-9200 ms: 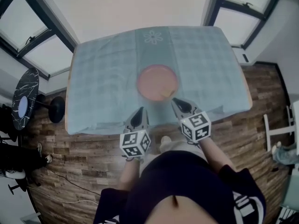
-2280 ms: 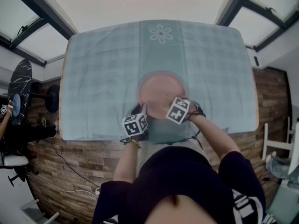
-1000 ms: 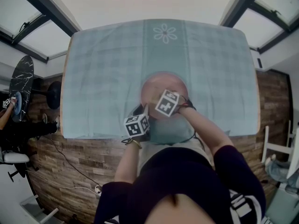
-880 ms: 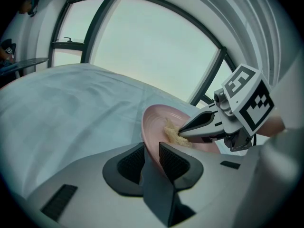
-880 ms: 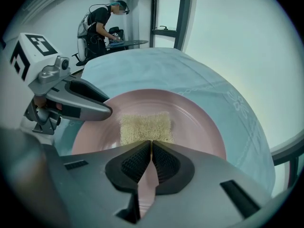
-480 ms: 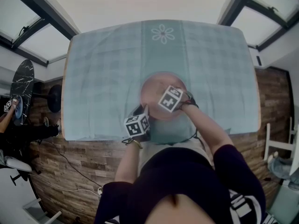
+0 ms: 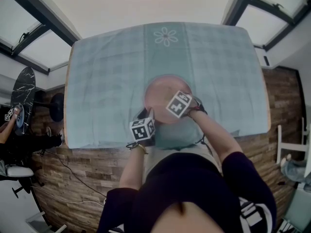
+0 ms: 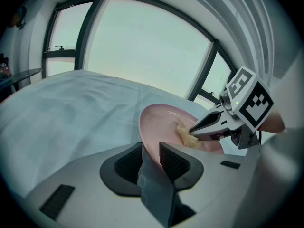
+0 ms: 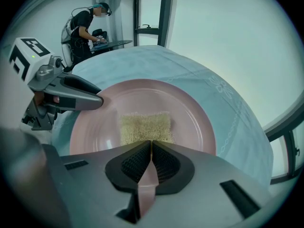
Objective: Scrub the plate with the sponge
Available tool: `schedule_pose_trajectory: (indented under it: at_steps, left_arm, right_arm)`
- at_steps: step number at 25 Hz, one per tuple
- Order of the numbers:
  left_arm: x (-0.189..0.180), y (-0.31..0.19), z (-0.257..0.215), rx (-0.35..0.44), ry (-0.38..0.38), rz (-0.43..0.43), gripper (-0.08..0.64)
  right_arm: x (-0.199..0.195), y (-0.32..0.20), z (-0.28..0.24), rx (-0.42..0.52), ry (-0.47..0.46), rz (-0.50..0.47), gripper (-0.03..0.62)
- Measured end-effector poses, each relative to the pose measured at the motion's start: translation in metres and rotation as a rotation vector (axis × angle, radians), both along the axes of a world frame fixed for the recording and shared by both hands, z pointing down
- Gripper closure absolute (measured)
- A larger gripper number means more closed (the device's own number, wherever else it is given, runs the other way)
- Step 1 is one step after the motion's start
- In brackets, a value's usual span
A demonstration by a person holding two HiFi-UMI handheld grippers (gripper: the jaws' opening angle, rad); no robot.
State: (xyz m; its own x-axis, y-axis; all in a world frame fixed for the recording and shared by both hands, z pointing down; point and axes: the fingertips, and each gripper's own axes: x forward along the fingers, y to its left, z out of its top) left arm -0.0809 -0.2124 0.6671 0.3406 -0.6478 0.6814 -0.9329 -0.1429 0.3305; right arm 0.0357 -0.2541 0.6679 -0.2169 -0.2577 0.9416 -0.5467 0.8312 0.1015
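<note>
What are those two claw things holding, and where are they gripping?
The left gripper clamps the round pink plate by its near rim. The right gripper pinches the flat yellowish sponge by its near edge, on the plate.

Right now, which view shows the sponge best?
The right gripper view: the sponge sits mid-frame, flat on the plate, touching the right tool. The left gripper view shows it foreshortened, partly behind that tool. The head view hides it.
</note>
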Motion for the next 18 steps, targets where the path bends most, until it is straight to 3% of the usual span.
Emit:
schedule_pose_trajectory:
  at_steps: [6,18]
  left_arm:
    - [-0.001,0.008,-0.007,0.011,-0.004,0.007,0.454]
    - [-0.001,0.046,-0.033,0.067,-0.023,-0.014,0.454]
  right_arm:
    - [0.004,0.022,-0.007,-0.014,-0.086,0.081,0.568]
    - [0.016,0.069,-0.042,0.072,-0.239,0.197,0.569]
